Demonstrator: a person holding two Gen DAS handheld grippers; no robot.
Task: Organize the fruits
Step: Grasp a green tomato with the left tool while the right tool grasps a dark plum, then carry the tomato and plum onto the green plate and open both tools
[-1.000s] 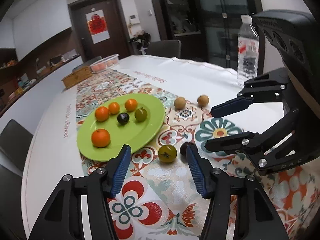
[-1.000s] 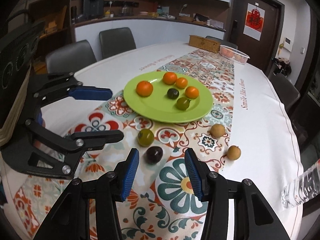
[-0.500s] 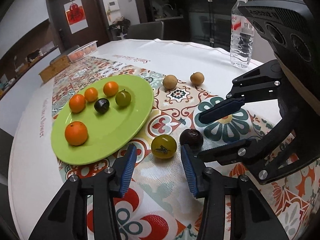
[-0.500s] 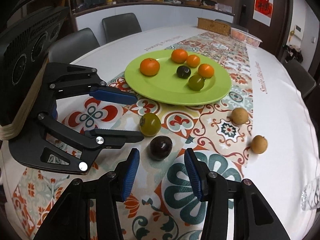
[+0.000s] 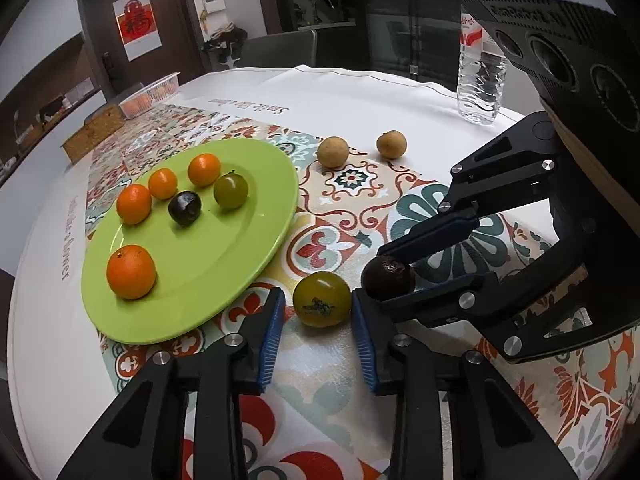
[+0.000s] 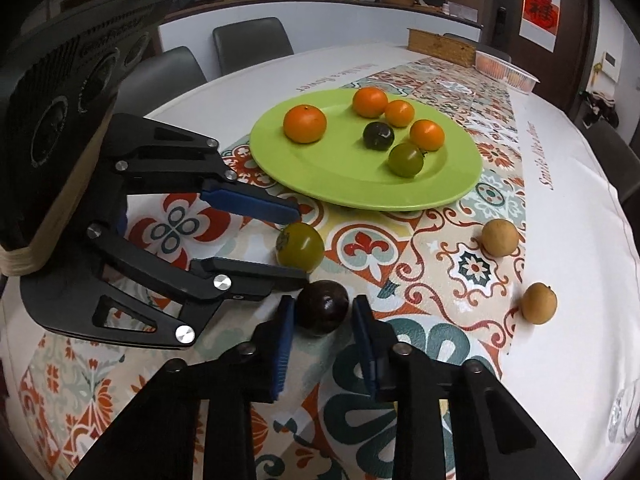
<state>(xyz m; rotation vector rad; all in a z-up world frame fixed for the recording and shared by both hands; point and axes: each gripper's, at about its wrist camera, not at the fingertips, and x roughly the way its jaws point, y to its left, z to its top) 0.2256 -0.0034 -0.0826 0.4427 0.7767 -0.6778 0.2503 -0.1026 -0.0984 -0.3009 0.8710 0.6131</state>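
L gripper open round green tomato, R gripper open round dark plum, both on cloth at plate's 5 o'clock. Fingers nearly touching; closing together could knock fruit rolling.

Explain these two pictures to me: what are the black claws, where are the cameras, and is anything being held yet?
Each black claw is a hand-held two-finger gripper with a camera looking along its fingers.

In the left wrist view, the left gripper stands open around a green tomato on the patterned cloth.

In the right wrist view, the right gripper stands open around a dark plum.

Neither is gripped yet.

The green plate holds six fruits; two tan fruits lie loose, and a water bottle stands behind.
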